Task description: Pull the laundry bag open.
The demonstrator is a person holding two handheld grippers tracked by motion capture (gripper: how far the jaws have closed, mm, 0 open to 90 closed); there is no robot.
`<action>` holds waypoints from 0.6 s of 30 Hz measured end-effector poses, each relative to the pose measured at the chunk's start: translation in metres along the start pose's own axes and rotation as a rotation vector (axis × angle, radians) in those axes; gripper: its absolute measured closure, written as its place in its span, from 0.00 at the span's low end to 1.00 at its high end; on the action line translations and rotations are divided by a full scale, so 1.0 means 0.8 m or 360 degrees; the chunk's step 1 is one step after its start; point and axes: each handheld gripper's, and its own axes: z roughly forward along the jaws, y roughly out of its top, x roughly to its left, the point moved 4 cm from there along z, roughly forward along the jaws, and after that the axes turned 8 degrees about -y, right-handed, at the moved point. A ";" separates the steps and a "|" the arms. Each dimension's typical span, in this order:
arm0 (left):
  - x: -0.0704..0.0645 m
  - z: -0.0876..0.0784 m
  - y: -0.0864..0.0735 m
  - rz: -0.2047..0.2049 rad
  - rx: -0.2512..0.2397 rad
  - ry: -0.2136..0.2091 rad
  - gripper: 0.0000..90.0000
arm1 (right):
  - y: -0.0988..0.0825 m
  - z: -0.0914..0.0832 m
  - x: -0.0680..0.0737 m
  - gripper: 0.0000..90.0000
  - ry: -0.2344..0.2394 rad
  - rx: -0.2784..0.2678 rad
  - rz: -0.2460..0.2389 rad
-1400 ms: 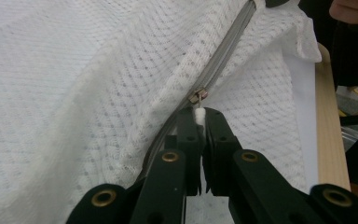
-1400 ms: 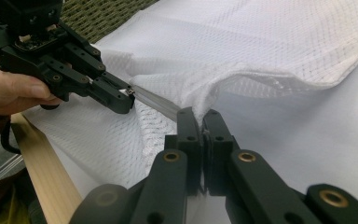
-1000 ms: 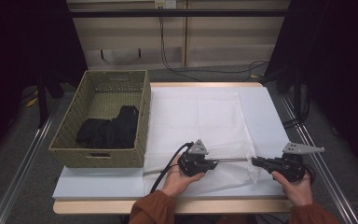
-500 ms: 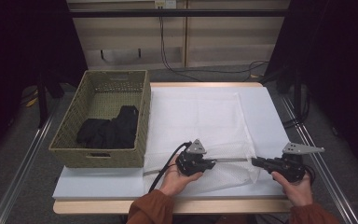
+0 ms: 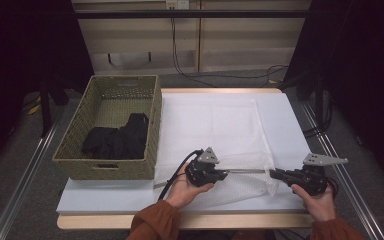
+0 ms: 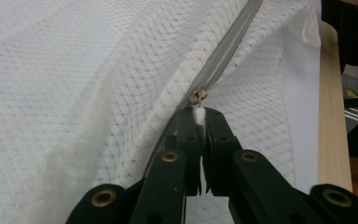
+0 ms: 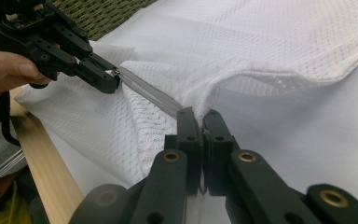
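High view: a white mesh bag (image 5: 215, 145) lies flat on the table (image 5: 105, 197); its near edge is lifted and stretched between the two grippers, beside a basket (image 5: 80, 160) holding dark cloth (image 5: 115, 142).
Left gripper (image 6: 199, 116): jaws pinched tight on the white pull tab (image 6: 199, 113) of the slider (image 6: 196, 97), at the left part of the zip (image 6: 228, 42).
Right gripper (image 7: 200, 122): jaws clamped on the bag's right corner, where the zip ends.
Step in hand: likely running the slider along the zip.
Doing it well: keep the right grip firm and still so the zip stays taut and straight; draw the tab along the zip's line, not upward, so mesh does not snag.
Risk: the small tab may slip out.
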 end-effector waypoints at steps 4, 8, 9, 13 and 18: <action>0.003 0.002 -0.003 -0.0001 -0.0019 -0.0001 0.96 | 0.000 0.001 0.000 0.97 -0.0004 -0.0001 -0.0003; 0.004 -0.001 -0.004 0.0009 0.0011 0.0013 0.96 | 0.000 0.001 -0.001 0.97 -0.0003 -0.0001 0.0009; 0.004 -0.002 -0.004 0.0004 -0.0003 0.0001 0.96 | 0.000 0.001 0.000 0.97 -0.0016 -0.0006 0.0007; 0.007 -0.006 -0.009 -0.0006 0.0016 0.0021 0.96 | 0.000 0.000 -0.002 0.97 -0.0009 -0.0007 0.0005; 0.007 -0.011 -0.013 -0.0020 0.0007 0.0020 0.96 | 0.000 0.000 -0.001 0.97 -0.0010 -0.0007 0.0008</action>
